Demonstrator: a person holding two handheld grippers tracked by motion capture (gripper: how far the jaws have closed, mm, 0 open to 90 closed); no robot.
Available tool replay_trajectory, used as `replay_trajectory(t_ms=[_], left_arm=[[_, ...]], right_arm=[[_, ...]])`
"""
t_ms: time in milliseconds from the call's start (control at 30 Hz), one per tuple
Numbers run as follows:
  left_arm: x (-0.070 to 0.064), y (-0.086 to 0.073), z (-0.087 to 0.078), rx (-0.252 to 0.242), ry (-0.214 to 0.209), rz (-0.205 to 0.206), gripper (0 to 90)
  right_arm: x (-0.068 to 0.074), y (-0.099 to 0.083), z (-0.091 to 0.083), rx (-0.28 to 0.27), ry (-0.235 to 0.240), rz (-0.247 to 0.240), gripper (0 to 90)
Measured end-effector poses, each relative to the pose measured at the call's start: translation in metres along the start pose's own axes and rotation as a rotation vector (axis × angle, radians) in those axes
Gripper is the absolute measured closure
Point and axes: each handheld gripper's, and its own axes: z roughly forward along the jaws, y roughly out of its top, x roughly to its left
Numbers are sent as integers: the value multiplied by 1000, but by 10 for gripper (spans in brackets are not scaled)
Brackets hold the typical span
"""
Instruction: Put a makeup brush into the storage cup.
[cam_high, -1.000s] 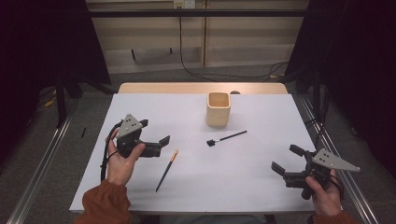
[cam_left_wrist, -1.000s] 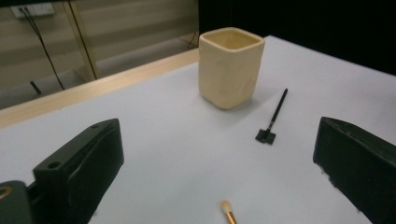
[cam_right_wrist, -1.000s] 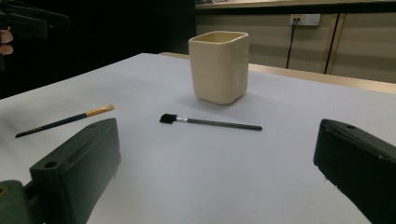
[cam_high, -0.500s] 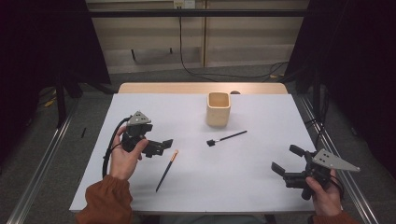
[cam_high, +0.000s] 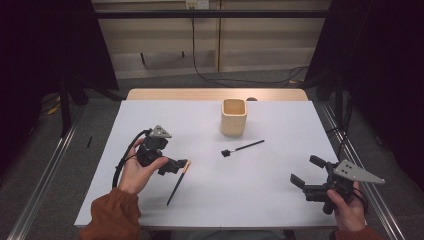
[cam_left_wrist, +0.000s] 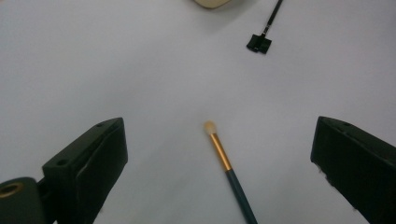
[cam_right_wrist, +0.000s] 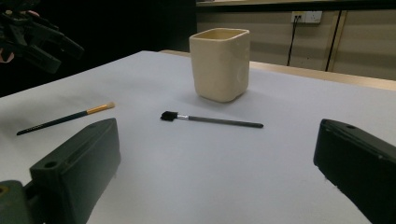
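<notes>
A dark-handled makeup brush (cam_high: 178, 182) with a gold ferrule and pale tip lies left of the table's centre. My left gripper (cam_high: 176, 166) hovers open right over its tip end. In the left gripper view the brush (cam_left_wrist: 229, 170) lies on the sheet between the wide jaws, nothing gripped. A thin black brush (cam_high: 242, 148) lies mid-table in front of a cream square cup (cam_high: 234, 116). My right gripper (cam_high: 306, 171) is held open near the front right corner, pointing at the cup (cam_right_wrist: 219, 64) and black brush (cam_right_wrist: 212, 120).
A white sheet (cam_high: 280, 200) covers the table, with a wooden strip (cam_high: 215, 94) along its far edge. Dark curtains stand at both sides, and cables run on the floor behind the table.
My left gripper has moved right and tipped down over the gold brush's tip. The right gripper, both brushes and the cup have stayed put.
</notes>
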Motion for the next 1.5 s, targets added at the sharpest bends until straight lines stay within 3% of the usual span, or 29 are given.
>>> replay_trajectory(t_ms=[67,100,167,200,300,333,533,567,667,800,1033,1267,1500], left_arm=[[2,-1,5,63,-27,-4,69],[2,-1,5,63,-27,-4,66],[2,-1,9,116,-53,-13,60],[2,-1,12,159,-57,-19,60],[2,-1,14,196,-72,-15,60],[2,-1,15,218,-84,-33,62],[6,-3,18,290,-64,-91,86],[7,-4,18,310,-65,-120,113],[7,-5,20,329,-57,-134,115],[4,-6,26,409,-50,-119,130],[-1,-9,34,490,-43,-145,141],[-1,-11,41,512,-74,-163,155],[-3,-11,43,522,-65,-168,356]], right_arm=[[0,0,0,1,-1,0,0],[0,0,0,1,-1,0,0],[0,0,0,0,1,2,0],[0,0,0,0,1,3,0],[0,0,0,-3,-1,-4,0],[0,0,0,-3,0,-5,0],[0,0,0,-1,2,-1,0],[0,0,0,-2,0,-1,0],[0,-1,0,3,1,-6,0],[0,-1,1,2,0,-6,0],[0,-1,1,7,6,-5,0],[1,-1,2,8,11,-9,0],[1,-1,2,14,10,-16,0]])
